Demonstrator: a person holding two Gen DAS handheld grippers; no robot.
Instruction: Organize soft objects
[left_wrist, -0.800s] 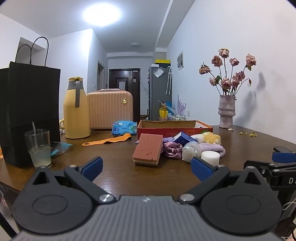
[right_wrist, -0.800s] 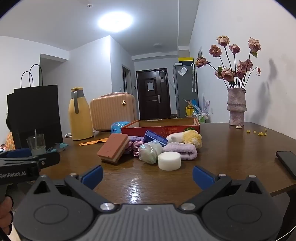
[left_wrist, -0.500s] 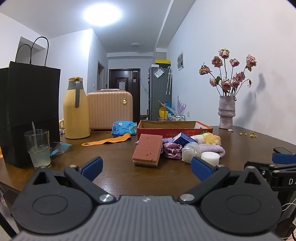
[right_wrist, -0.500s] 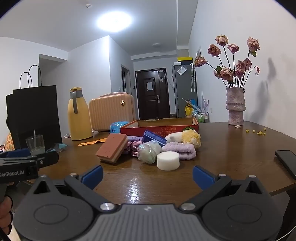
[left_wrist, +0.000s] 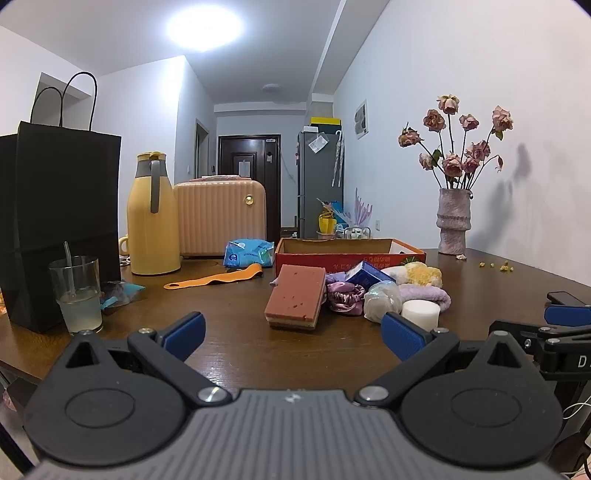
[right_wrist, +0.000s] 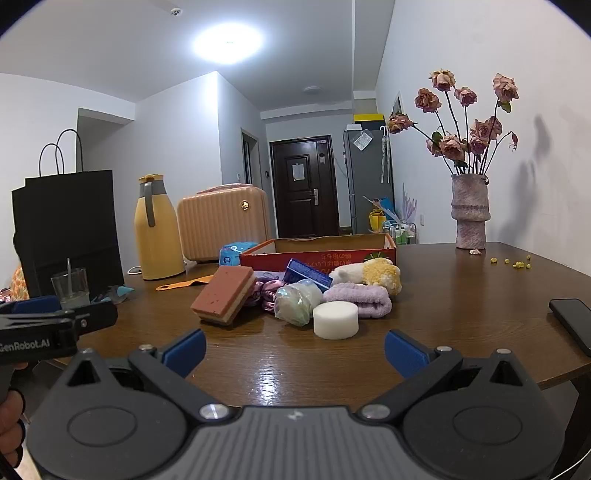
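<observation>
Nothing has shifted; both tongs (left_wrist: 291, 330) (right_wrist: 293, 350) gape, empty.

box interior (left_wrist: 340, 243) hidden, phone (right_wrist: 572, 321) cut off

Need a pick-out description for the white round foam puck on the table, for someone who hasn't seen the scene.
Start at the red cardboard box in the middle of the wooden table; a heap of soft items lies in front of it. The white foam puck sits at the heap's near edge, just in front of the rolled lilac towel. It is the only plain white, flat-topped cylinder there.
</observation>
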